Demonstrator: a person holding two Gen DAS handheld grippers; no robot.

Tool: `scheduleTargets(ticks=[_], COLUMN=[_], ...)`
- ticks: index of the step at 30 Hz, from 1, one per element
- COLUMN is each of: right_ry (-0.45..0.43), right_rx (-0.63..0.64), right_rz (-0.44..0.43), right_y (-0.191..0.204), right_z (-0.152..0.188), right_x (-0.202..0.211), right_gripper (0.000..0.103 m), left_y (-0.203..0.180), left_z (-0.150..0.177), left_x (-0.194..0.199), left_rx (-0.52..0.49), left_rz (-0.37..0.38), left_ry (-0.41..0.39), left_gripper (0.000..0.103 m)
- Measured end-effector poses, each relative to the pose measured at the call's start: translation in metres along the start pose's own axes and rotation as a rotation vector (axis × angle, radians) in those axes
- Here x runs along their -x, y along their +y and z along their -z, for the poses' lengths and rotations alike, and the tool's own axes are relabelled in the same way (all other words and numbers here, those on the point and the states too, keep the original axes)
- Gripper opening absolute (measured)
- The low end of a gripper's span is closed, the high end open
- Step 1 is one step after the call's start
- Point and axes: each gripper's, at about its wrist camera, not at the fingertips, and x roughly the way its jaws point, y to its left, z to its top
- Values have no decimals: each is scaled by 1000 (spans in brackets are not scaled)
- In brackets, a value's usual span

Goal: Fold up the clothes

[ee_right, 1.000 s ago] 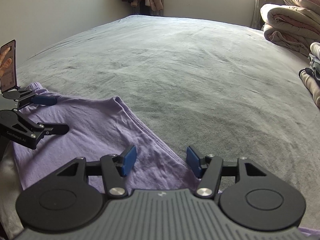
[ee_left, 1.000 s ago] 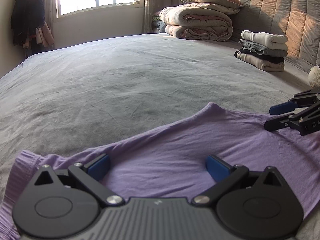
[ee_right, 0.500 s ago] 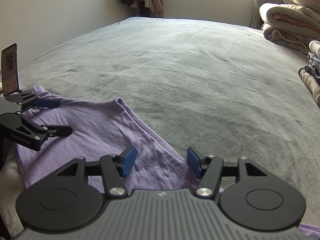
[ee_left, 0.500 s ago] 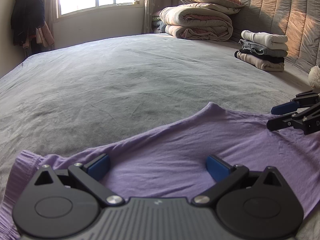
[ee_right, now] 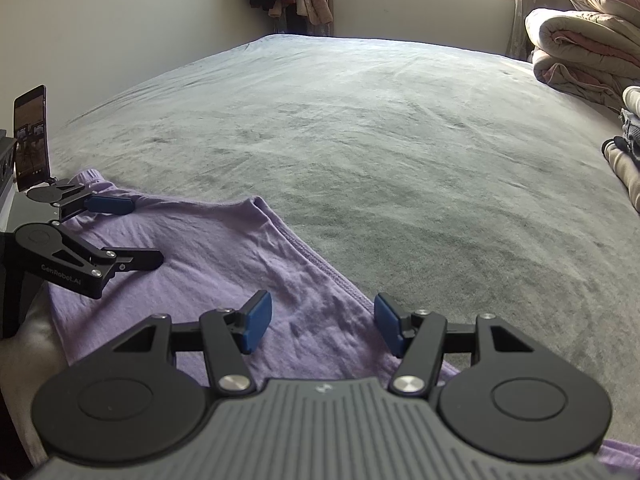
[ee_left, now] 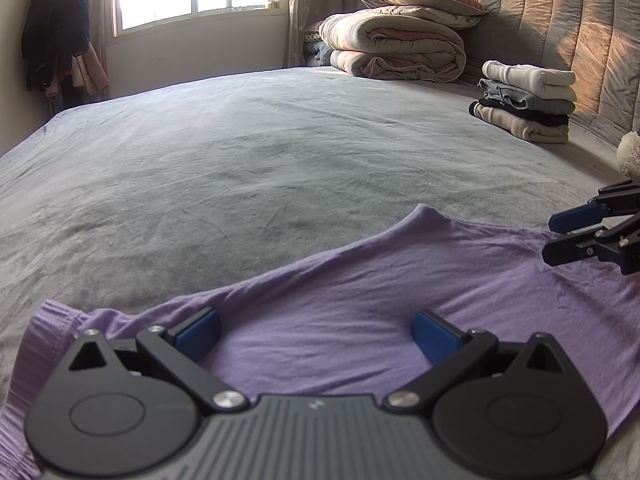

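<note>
Purple shirt lies crosswise on bed, directly under both: left gripper wide open, empty; right gripper approx. half open, empty, straddling hem.

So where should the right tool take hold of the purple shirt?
Probably the stitched edge of the purple shirt, which runs diagonally between the open fingers of the right tool. Come down from above: the cloth lies flat on the bed, so only an edge offers a pinch.
</note>
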Motion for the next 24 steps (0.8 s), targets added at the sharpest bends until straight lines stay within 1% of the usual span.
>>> scheduleTargets(ticks=[24], right_ry=[1], right_rx=[-7], right_rz=[3], right_y=[-3], right_z=[3], right_x=[7], right_gripper=[61], left_y=[0], left_z=[0], left_x=[0], left_rx=[0], left_rz=[0], left_ry=[0], left_gripper=[103])
